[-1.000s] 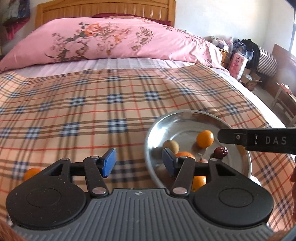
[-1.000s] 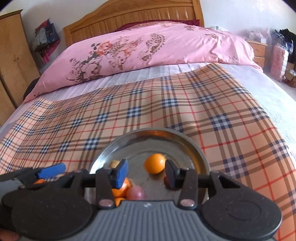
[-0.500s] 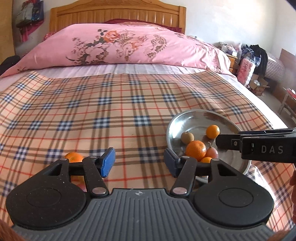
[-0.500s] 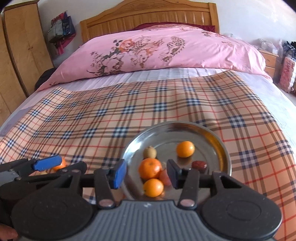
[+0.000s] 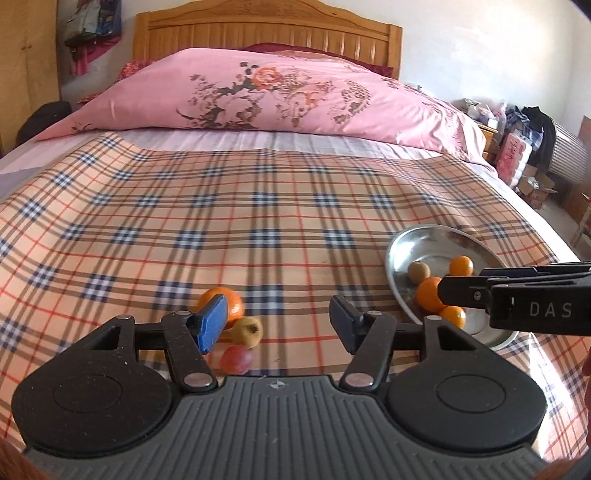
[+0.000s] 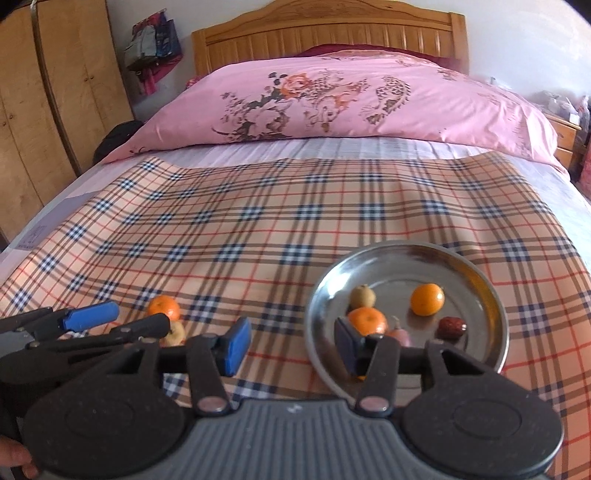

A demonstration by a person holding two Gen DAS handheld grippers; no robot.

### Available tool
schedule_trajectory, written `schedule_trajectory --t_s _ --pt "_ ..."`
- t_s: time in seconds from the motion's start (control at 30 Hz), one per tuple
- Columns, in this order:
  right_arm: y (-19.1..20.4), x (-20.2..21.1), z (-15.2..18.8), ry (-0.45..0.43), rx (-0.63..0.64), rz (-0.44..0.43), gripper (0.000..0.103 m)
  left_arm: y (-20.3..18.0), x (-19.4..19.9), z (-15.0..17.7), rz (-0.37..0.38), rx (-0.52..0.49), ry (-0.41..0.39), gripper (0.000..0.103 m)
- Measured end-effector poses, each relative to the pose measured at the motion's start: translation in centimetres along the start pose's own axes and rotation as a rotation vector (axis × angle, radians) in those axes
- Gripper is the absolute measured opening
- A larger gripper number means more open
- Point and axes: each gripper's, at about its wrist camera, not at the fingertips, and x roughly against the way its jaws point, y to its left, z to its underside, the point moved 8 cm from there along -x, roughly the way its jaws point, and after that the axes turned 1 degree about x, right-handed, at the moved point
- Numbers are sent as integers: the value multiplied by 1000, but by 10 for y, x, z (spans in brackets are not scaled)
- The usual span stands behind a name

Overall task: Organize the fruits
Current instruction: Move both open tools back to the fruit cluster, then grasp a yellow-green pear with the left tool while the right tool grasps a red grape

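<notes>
A steel plate [image 6: 399, 273] lies on the plaid cloth with two oranges [image 6: 427, 299], a yellowish fruit [image 6: 362, 296], a red date [image 6: 451, 326] and a pinkish fruit in it. To its left, an orange [image 5: 225, 302], a yellowish fruit [image 5: 249, 330] and a pink fruit [image 5: 236, 360] lie loose on the cloth. My left gripper [image 5: 277, 325] hovers over these three, jaws opening, gripping nothing. My right gripper [image 6: 291, 345] hangs open and empty at the plate's near left rim. The plate [image 5: 424, 243] sits at the right of the left wrist view, partly behind the right gripper's fingers [image 5: 480, 291].
The plaid cloth [image 6: 258, 229] covers the near half of a bed. A pink floral quilt [image 6: 351, 96] and wooden headboard [image 6: 332, 33] lie beyond. A wardrobe [image 6: 44, 110] stands left of the bed. Boxes and bags [image 5: 517, 162] crowd the floor on the right.
Both grippers have swung left, so the plate has slid right in both views. The loose fruits have come under the left gripper, whose jaws stand wider.
</notes>
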Motion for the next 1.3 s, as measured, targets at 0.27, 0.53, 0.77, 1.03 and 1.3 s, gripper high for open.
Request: schedule_trajectory --t_s 0.27,0.53,0.77,1.03,1.3 --pt "25 -4 2 10 33 -24 50 22 7 4 -23 30 -2 75" --pt "51 -11 5 19 64 -50 52 47 18 9 -44 45 -6 75" --pt "66 -18 5 26 73 -66 55 63 17 13 -54 66 -2 75" --pt "79 -27 9 37 90 -82 55 86 10 24 -74 87 13 76" --pt "82 -41 16 56 89 -97 58 118 -8 41 -111 130 60 76"
